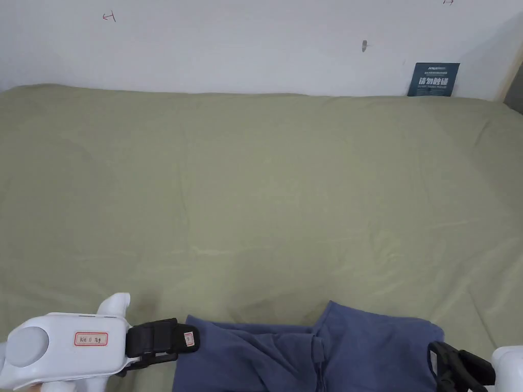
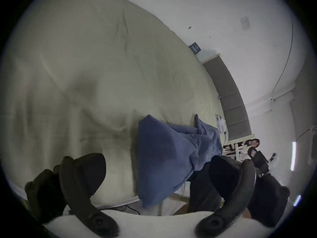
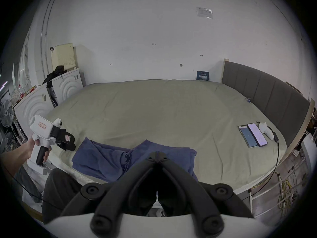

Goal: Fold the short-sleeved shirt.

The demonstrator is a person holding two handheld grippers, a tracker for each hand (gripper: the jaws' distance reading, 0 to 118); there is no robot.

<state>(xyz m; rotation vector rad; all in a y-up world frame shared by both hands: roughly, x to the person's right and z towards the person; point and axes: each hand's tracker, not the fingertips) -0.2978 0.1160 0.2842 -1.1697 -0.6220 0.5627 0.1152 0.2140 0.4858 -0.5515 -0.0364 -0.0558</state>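
Fingers [image 2: 89,169] of the left gripper [image 2: 154,171] spread; right gripper [image 3: 157,155] clenched, above the shirt [image 1: 306,352].

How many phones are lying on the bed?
2. Both lie side by side near the headboard end of the bed: one phone, the other phone touching it.

Even soft indoor light, head view sharp; both gripper views dim, fisheye-warped, black-vignetted corners, left one blurred

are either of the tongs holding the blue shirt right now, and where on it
No. The left tongs stand open beside the blue shirt, not gripping it. The right tongs are closed with nothing between the tips, just in front of the shirt.
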